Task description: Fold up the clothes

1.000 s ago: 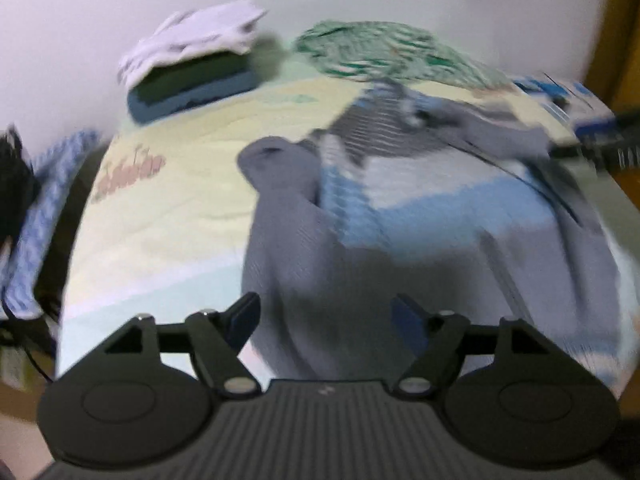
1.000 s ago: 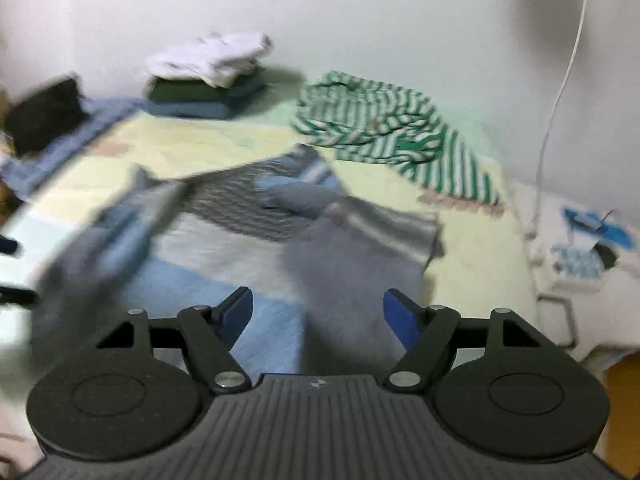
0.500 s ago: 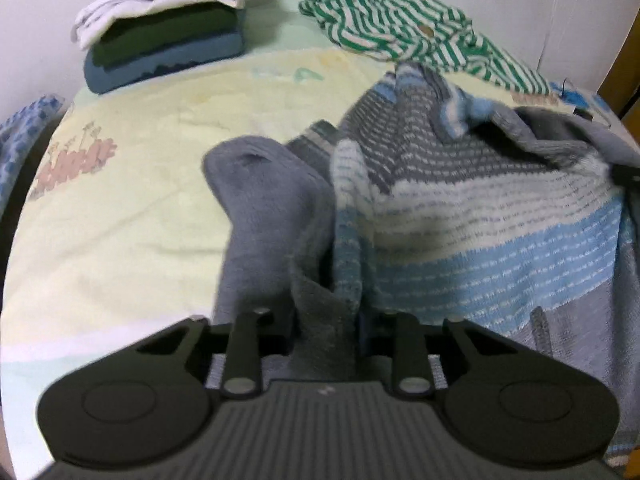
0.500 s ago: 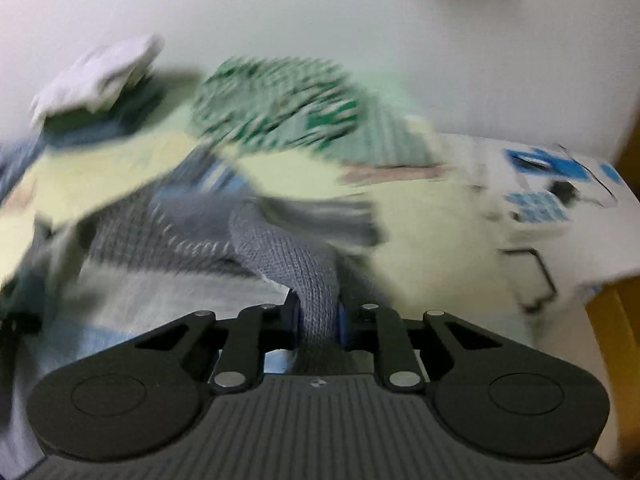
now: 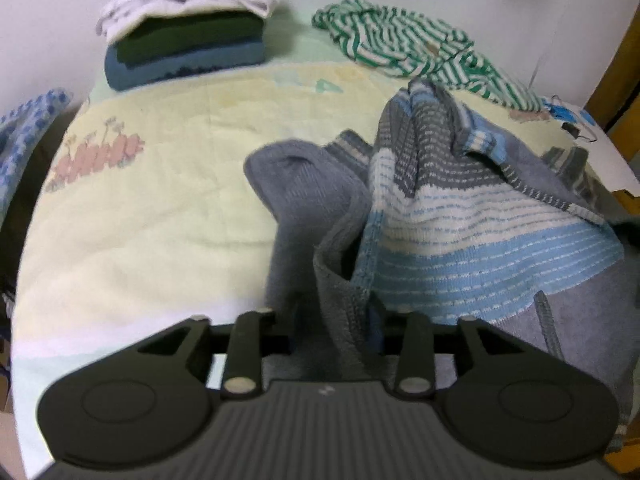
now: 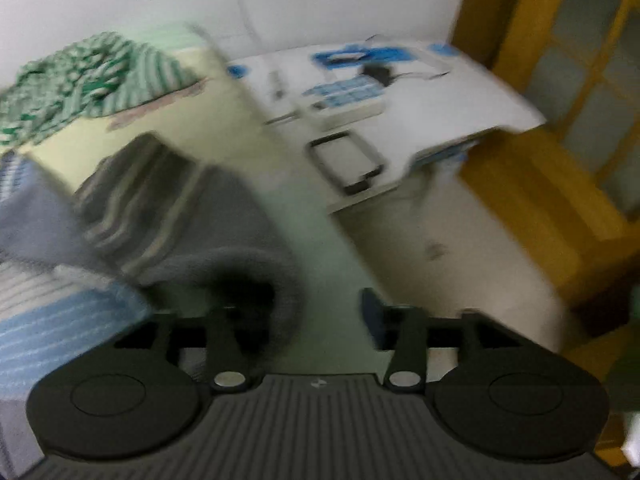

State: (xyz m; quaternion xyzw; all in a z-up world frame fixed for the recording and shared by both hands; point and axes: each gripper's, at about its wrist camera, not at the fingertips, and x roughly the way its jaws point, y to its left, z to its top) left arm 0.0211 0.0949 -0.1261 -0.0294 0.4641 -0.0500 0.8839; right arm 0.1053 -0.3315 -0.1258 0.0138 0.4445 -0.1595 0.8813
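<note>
A grey, white and light-blue striped knit sweater (image 5: 460, 216) lies bunched on the pale yellow bed cover (image 5: 168, 184). My left gripper (image 5: 340, 320) is shut on the sweater's grey hem and holds a fold of it up. In the blurred right wrist view my right gripper (image 6: 320, 312) has its jaws apart; the sweater's grey sleeve (image 6: 224, 268) hangs over the left finger and nothing sits between the jaws.
A stack of folded clothes (image 5: 184, 40) sits at the back left of the bed. A green-and-white striped garment (image 5: 408, 48) lies at the back right. A white side table (image 6: 400, 112) with small items stands beside the bed, with a wooden door (image 6: 560, 100) beyond.
My left gripper stays clamped on the hem and has lifted it slightly. My right gripper was shut on the grey sleeve half a second ago; now it has opened and swung right toward the side table.
</note>
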